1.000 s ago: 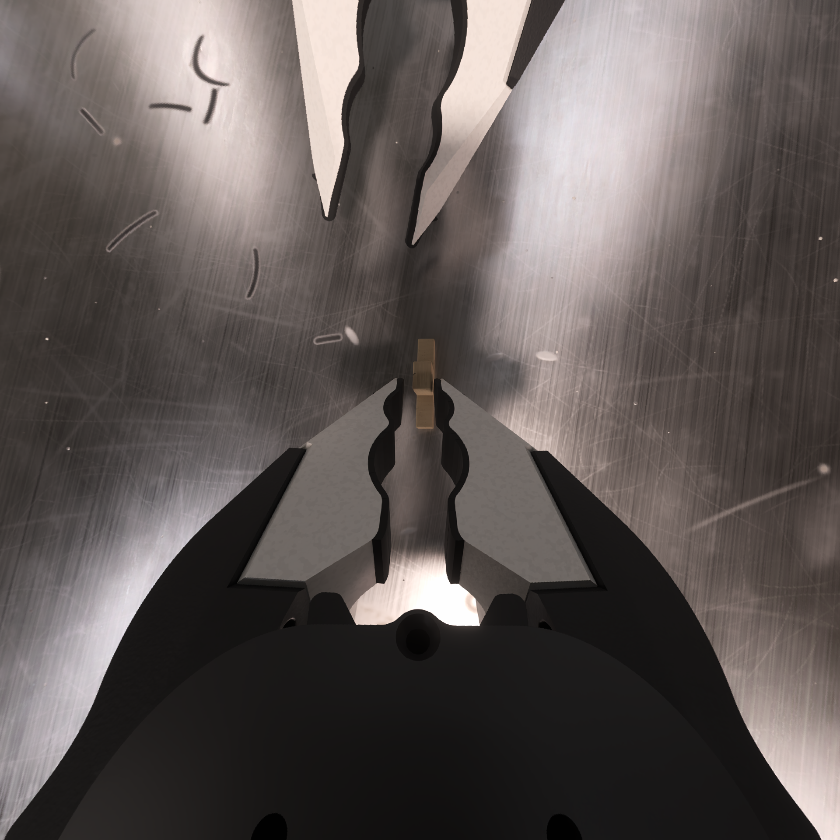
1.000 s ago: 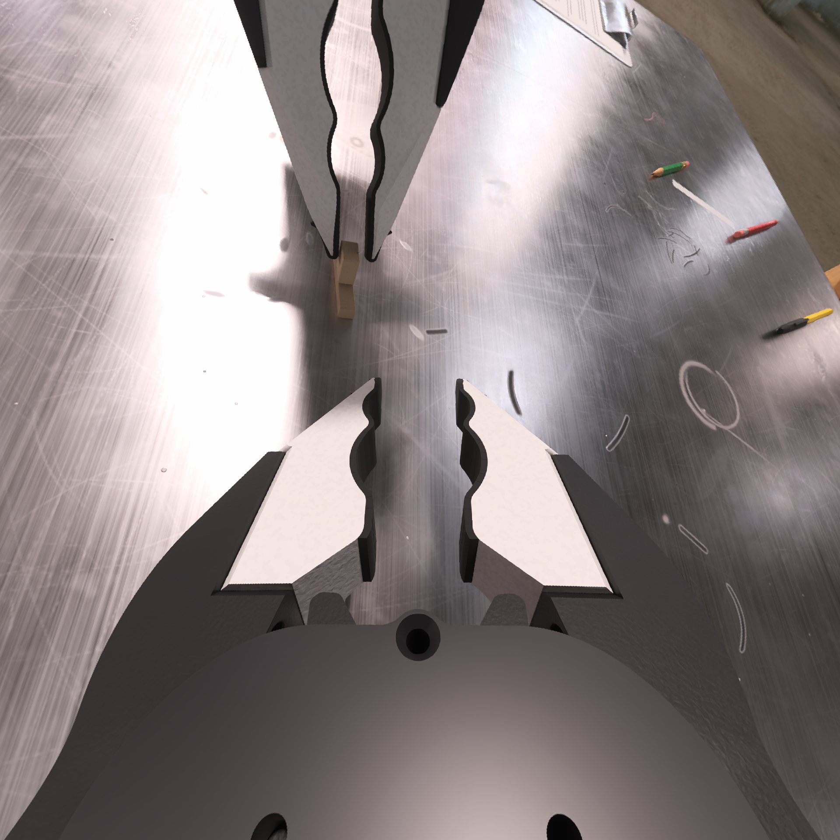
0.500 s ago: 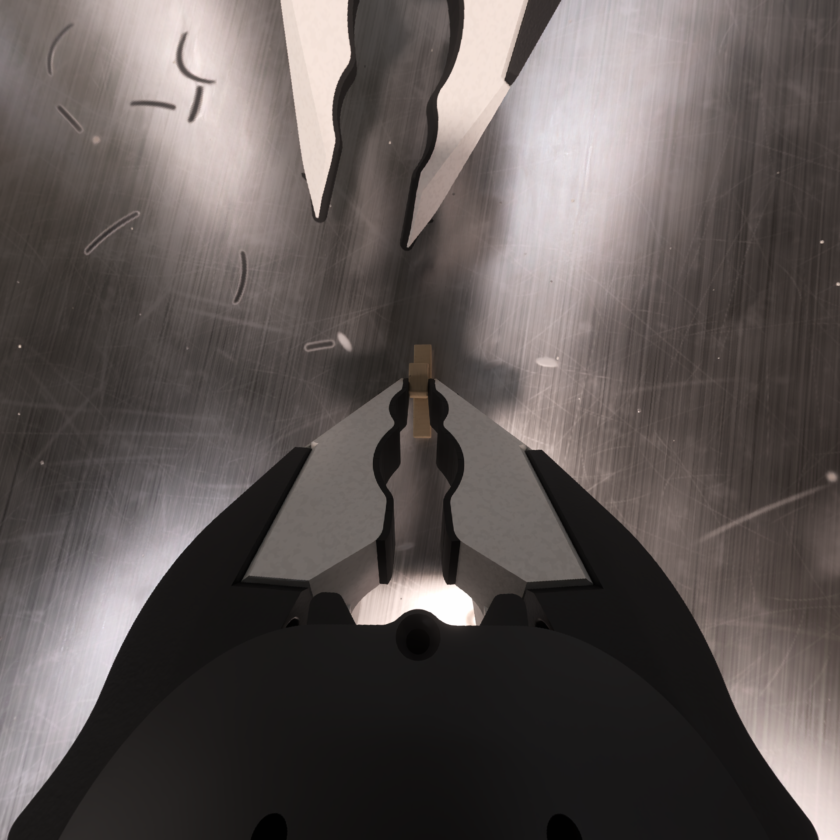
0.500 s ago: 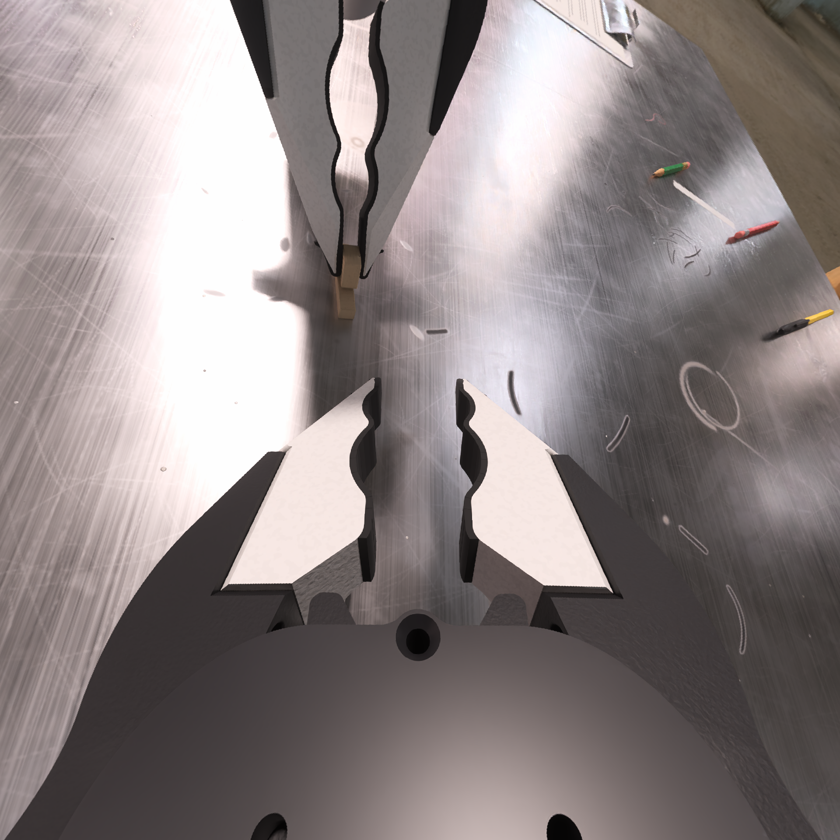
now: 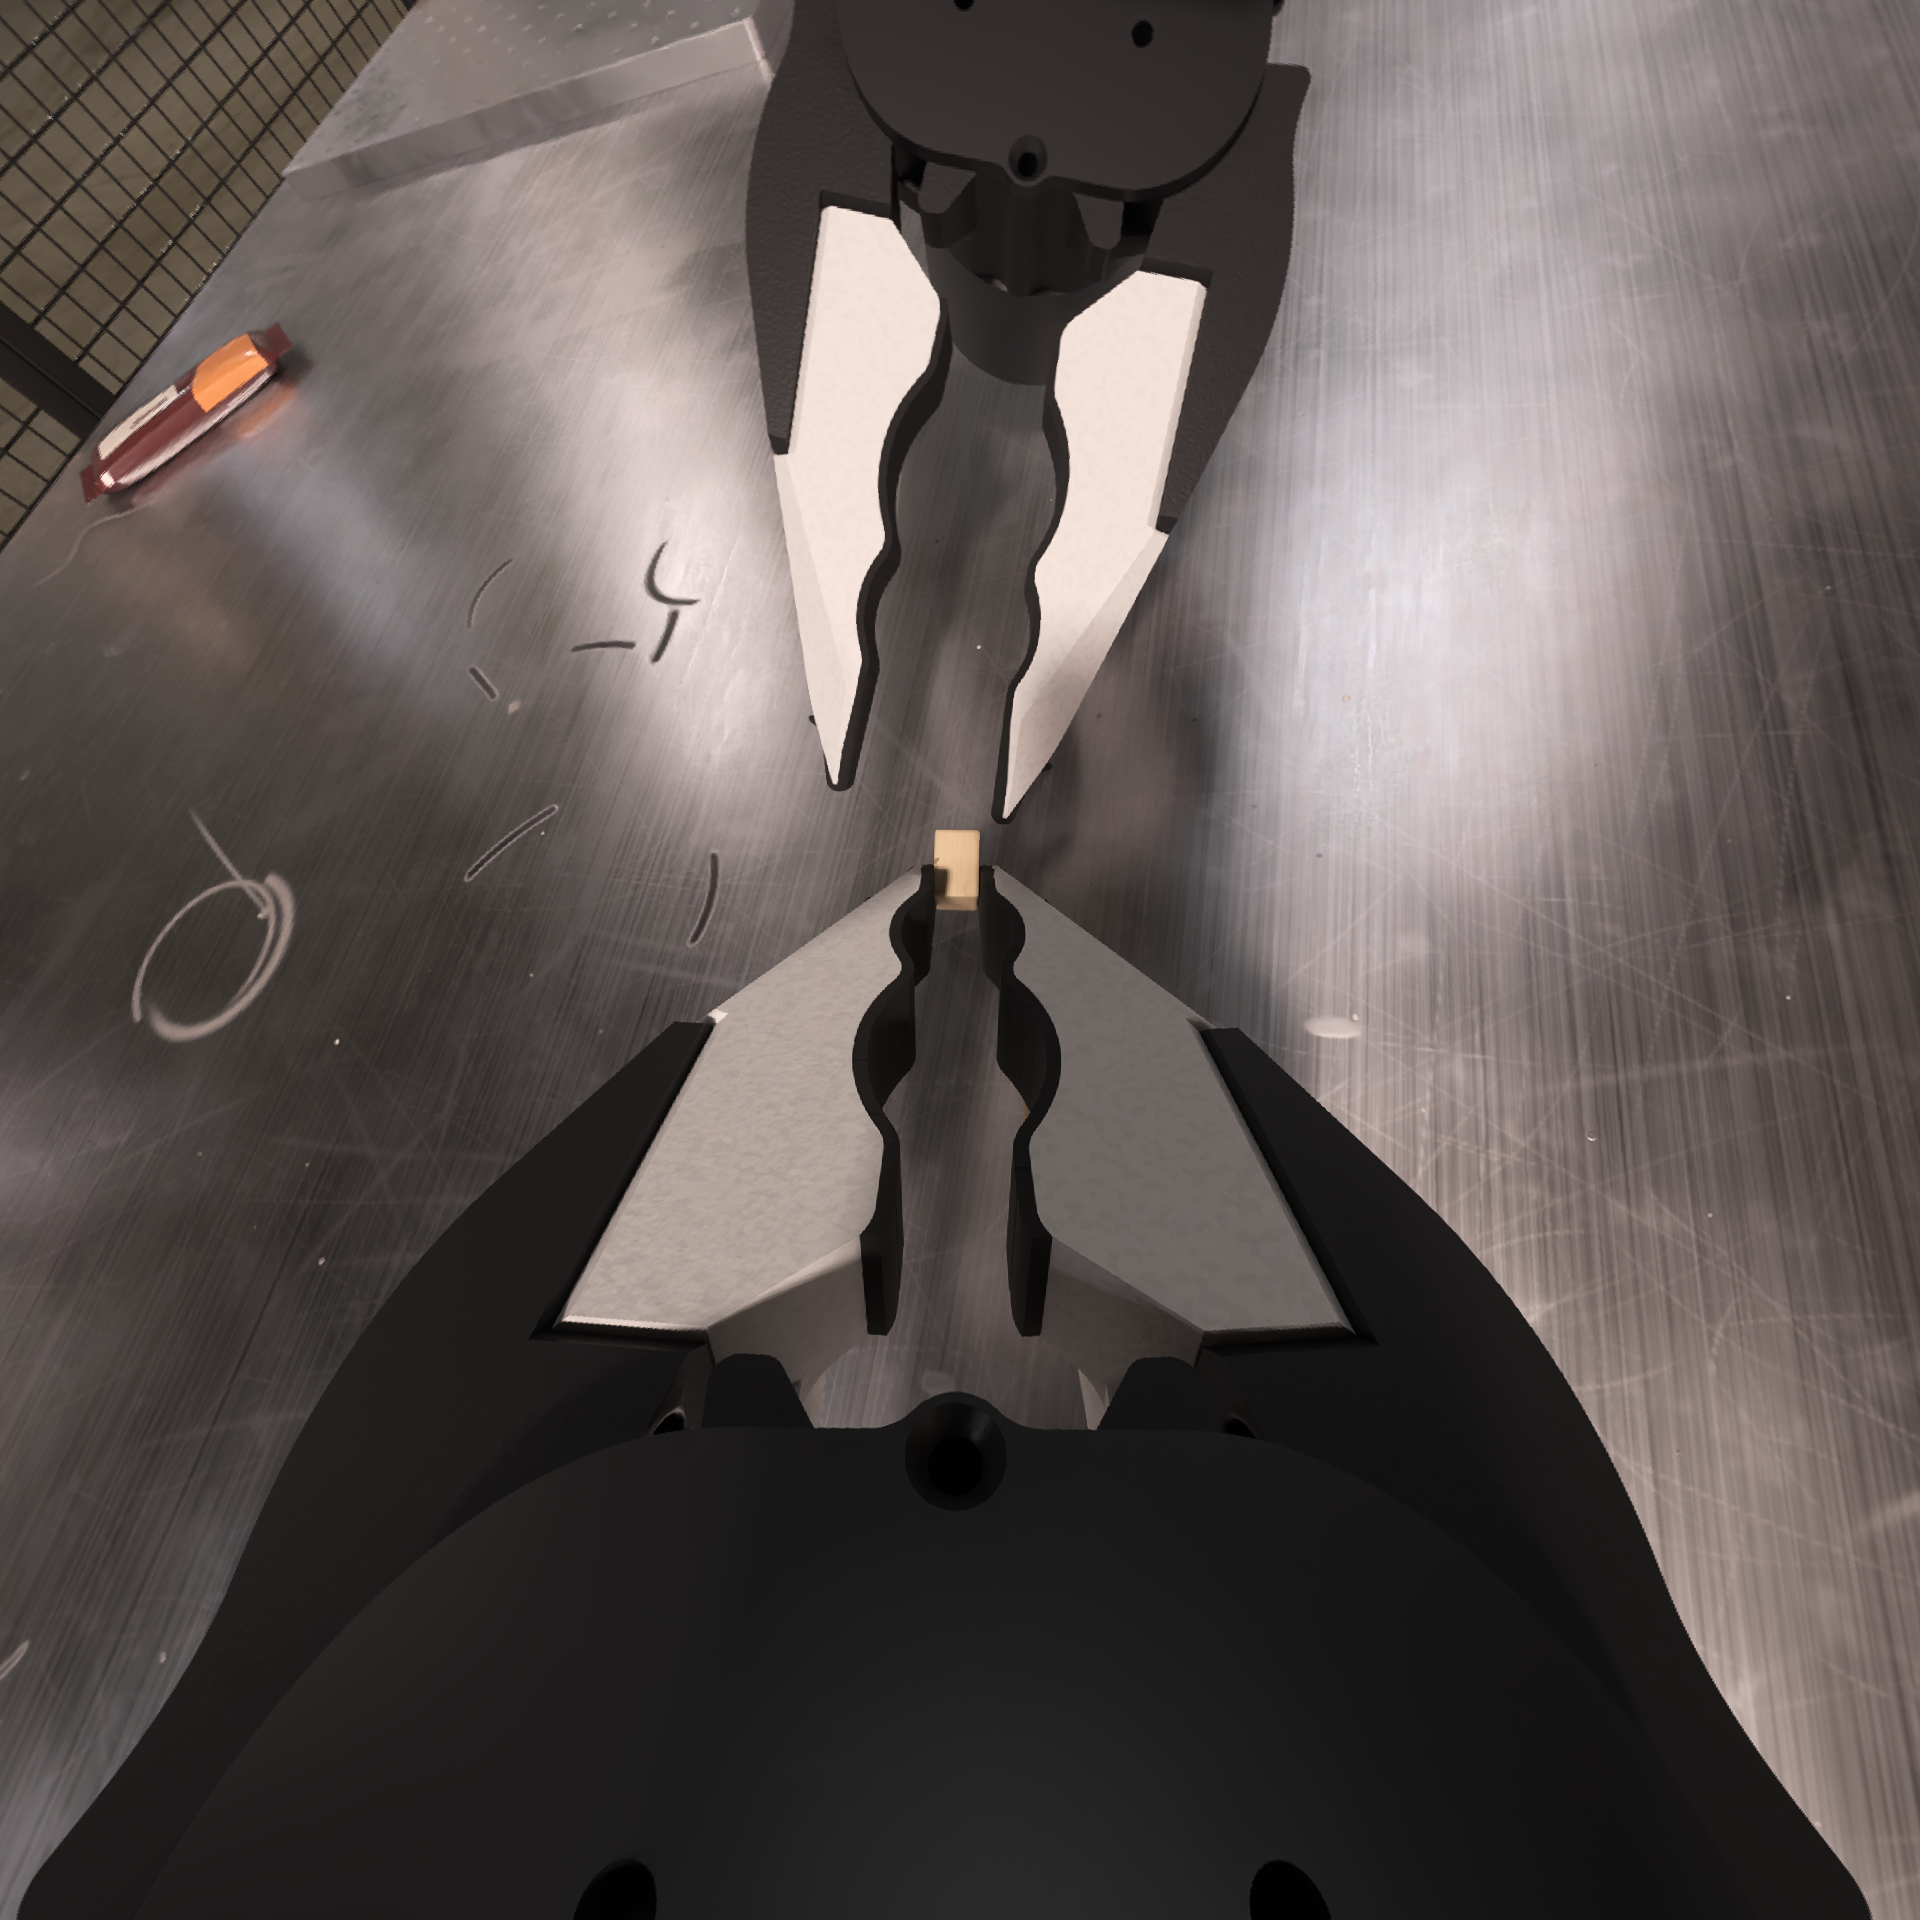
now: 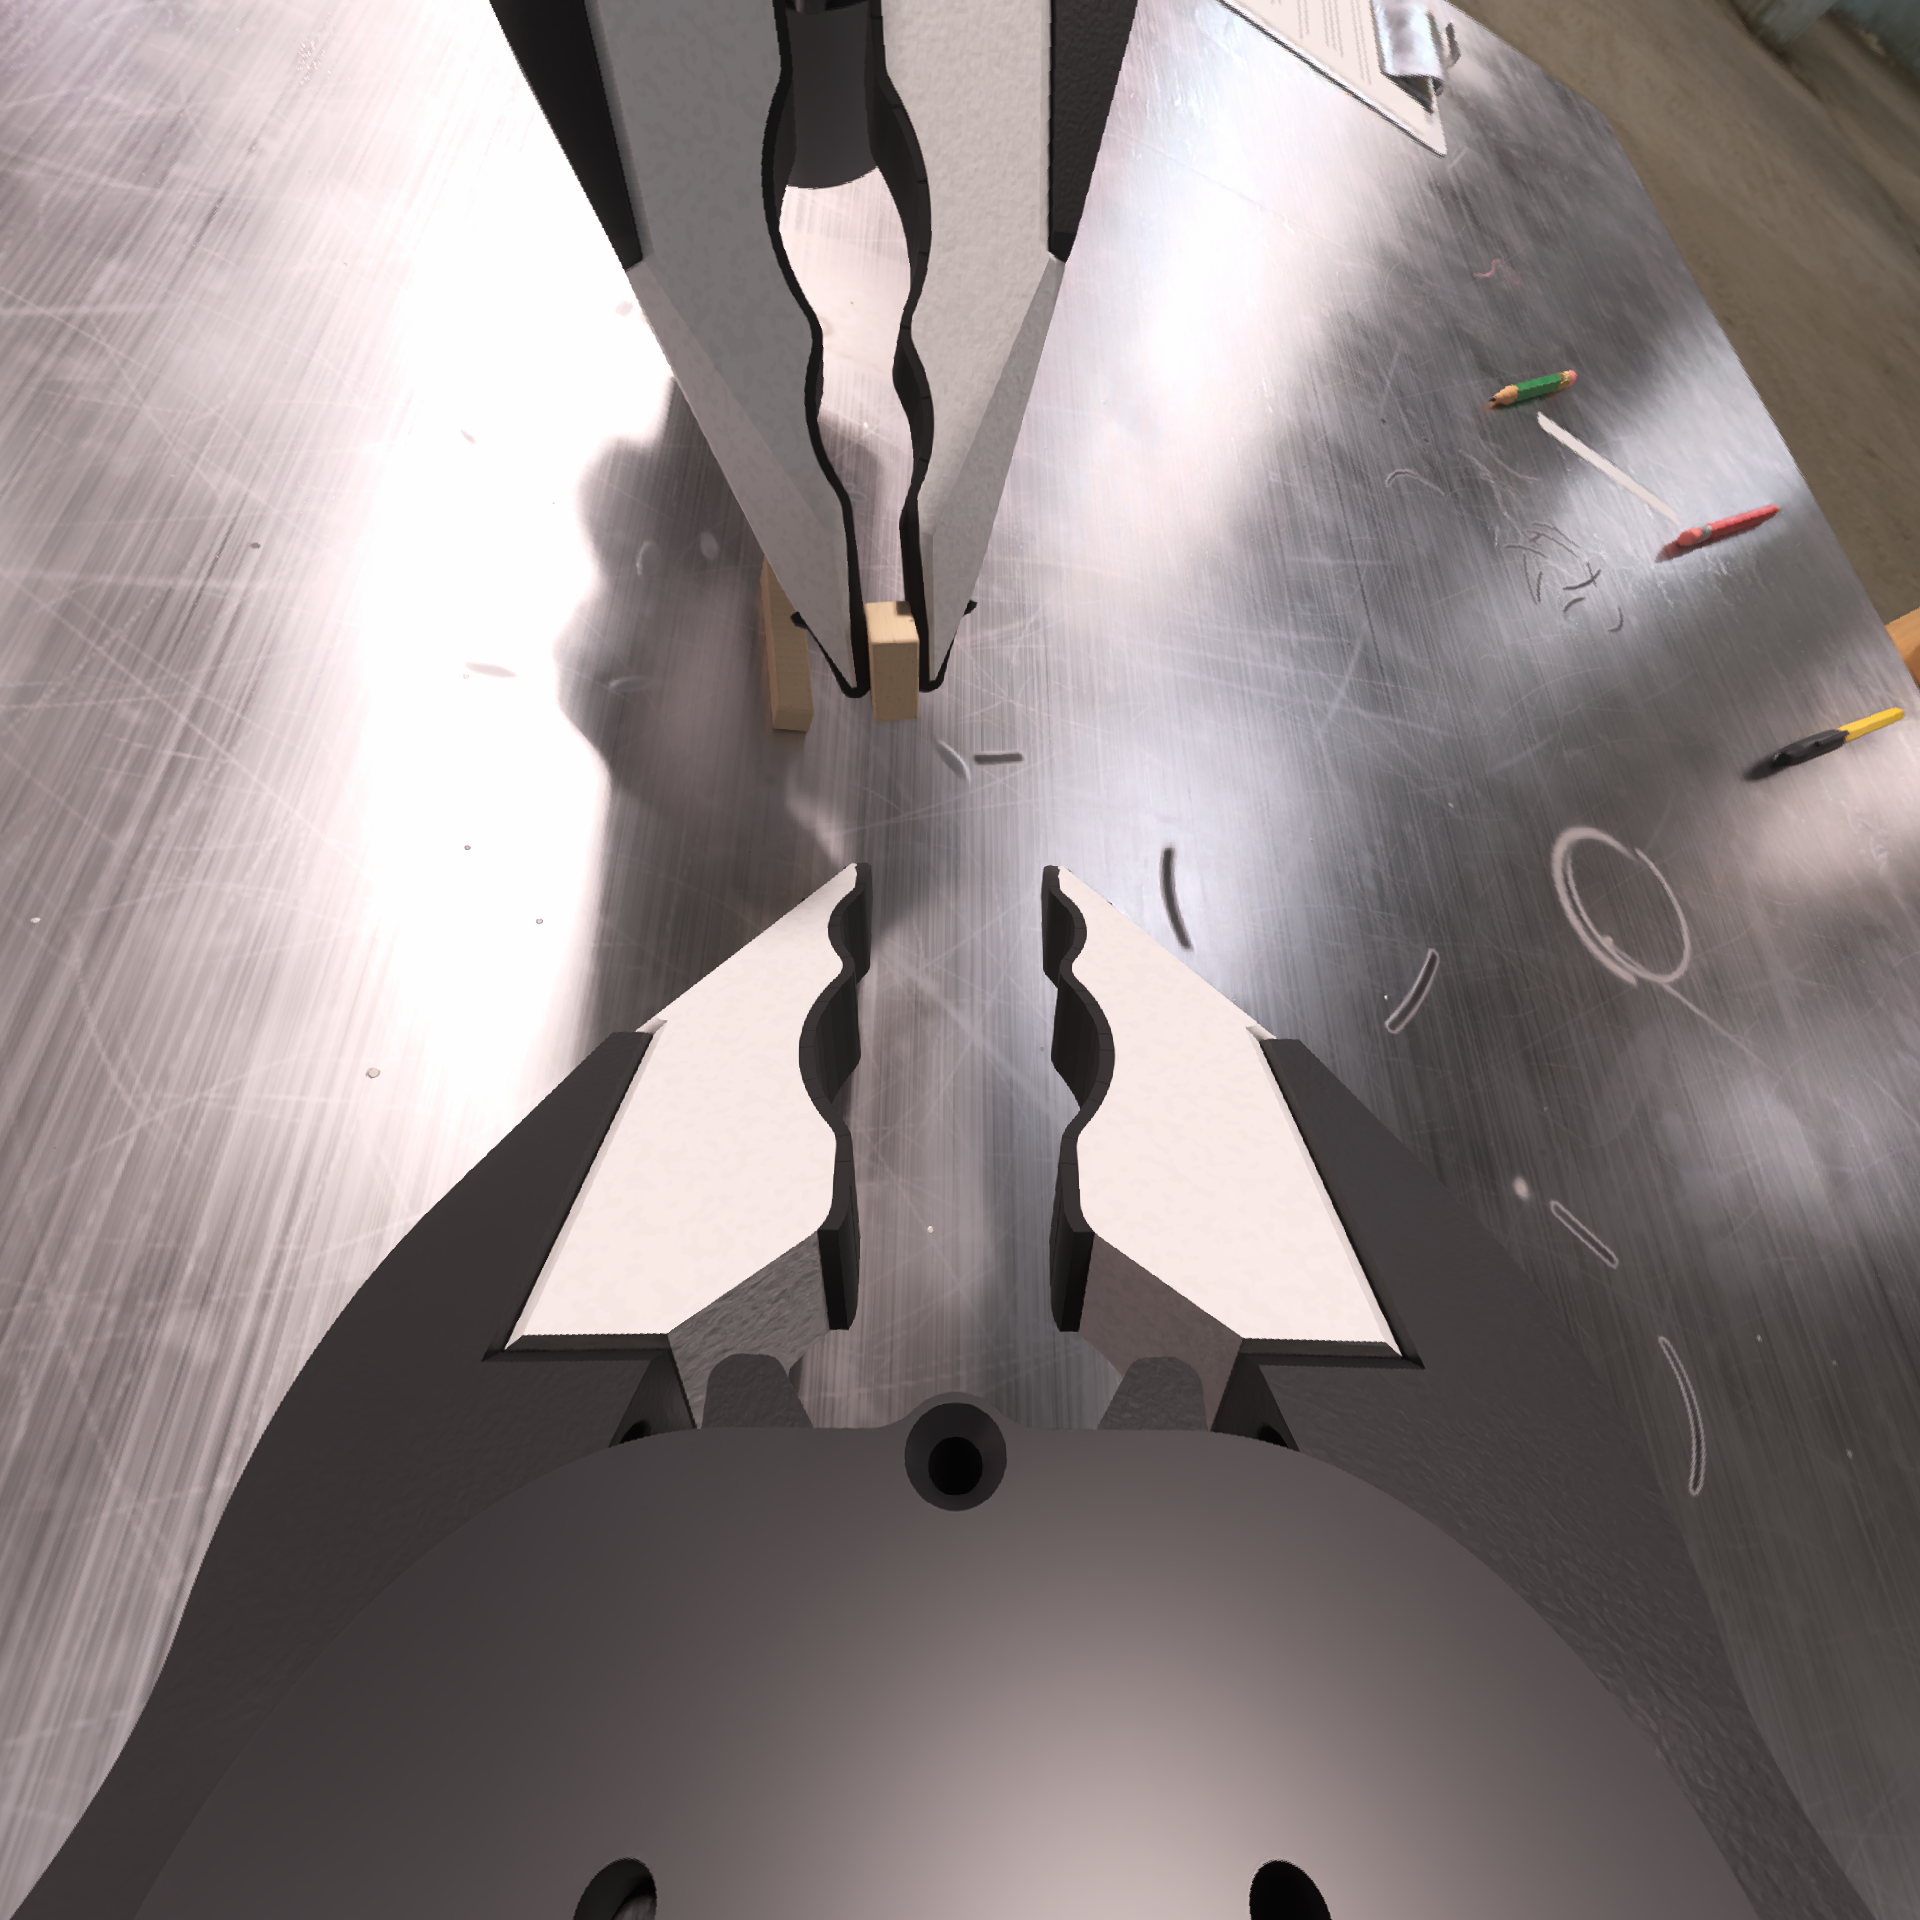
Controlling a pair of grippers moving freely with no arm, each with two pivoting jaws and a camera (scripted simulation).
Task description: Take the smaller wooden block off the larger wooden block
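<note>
My left gripper is shut on the smaller wooden block, a pale cube held at its fingertips. In the right wrist view the left gripper comes down from the top with the smaller block between its tips. The larger wooden block stands on the metal table just left of it, partly hidden by a finger. The two blocks are apart. My right gripper is open and empty, a short way in front of the blocks. It faces the left gripper in the left wrist view.
The scratched metal table carries a green pencil, a red crayon, a yellow and black tool and a clipboard at the right. A red snack packet, a metal slab and a mesh fence are at the left.
My left gripper has shut on the smaller block and carried it sideways off the larger block. The left view now takes in far more of the table. The right gripper has stayed still.
</note>
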